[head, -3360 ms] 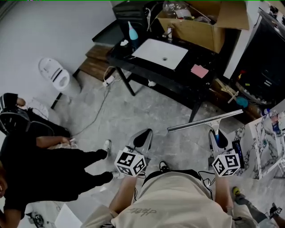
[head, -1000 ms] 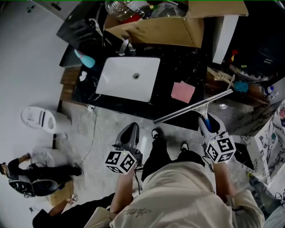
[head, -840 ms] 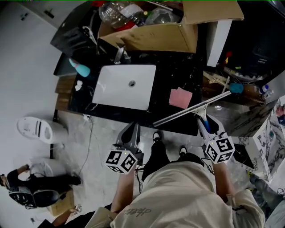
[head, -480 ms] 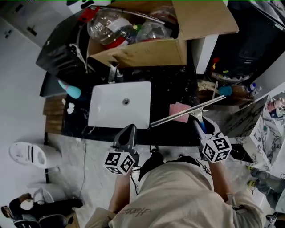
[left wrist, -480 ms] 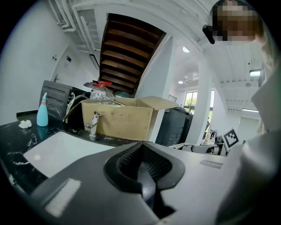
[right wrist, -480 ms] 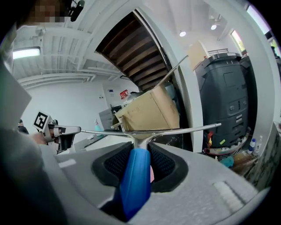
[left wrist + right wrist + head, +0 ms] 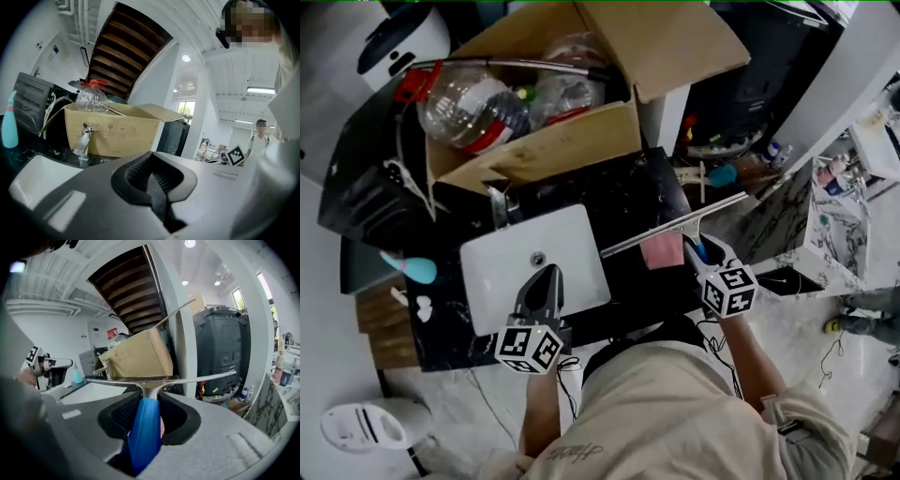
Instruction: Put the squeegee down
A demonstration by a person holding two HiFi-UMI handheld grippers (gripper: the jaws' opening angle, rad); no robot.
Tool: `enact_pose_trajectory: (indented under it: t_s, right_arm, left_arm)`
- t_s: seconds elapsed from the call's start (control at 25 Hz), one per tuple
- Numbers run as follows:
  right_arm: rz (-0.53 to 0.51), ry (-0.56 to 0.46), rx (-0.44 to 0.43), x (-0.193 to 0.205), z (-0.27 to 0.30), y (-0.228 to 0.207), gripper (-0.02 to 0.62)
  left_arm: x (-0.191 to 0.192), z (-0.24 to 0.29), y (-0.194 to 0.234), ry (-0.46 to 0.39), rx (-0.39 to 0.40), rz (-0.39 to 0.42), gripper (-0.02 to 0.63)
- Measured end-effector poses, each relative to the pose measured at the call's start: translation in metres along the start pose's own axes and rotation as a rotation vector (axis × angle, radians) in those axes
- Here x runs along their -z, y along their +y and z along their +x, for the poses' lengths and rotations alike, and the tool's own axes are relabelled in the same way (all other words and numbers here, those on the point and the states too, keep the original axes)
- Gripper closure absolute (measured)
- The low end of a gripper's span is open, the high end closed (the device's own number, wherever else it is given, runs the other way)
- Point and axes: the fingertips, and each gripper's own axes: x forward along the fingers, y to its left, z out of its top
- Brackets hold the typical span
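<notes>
The squeegee has a long metal blade (image 7: 673, 225) and a blue handle (image 7: 701, 251). My right gripper (image 7: 695, 247) is shut on that handle and holds the blade level over the right end of the black counter (image 7: 623, 202), above a pink cloth (image 7: 659, 251). The right gripper view has the blue handle (image 7: 145, 432) clamped between the jaws, with the blade (image 7: 197, 378) crossing in front. My left gripper (image 7: 546, 277) hovers over the white sink basin (image 7: 502, 262), shut and empty. In its own view the left gripper (image 7: 152, 177) has nothing between its pads.
An open cardboard box (image 7: 553, 131) with clear bottles (image 7: 473, 103) stands at the back of the counter behind a chrome faucet (image 7: 499, 208). A teal bottle (image 7: 412, 270) lies at the counter's left. A marble-patterned cabinet (image 7: 825, 216) stands on the right.
The counter has come much closer in the head view; both grippers now hang over it instead of over the floor. The squeegee stays in the right gripper, its blade now above the pink cloth.
</notes>
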Motion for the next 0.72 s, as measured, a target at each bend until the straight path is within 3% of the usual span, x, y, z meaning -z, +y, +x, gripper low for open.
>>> enact_pose_trajectory:
  t_s: [0.2,0.72]
  right_arm:
    - [0.054,0.022,0.074,0.011,0.01,-0.002,0.468]
    - [0.039,0.182,0.052,0.055,0.083,0.001,0.467]
  left_arm:
    - [0.007,0.005,0.018,0.029,0.045,-0.009,0.591]
    - [0.004,-0.005,0.034,0.048,0.003,-0.02,0.591]
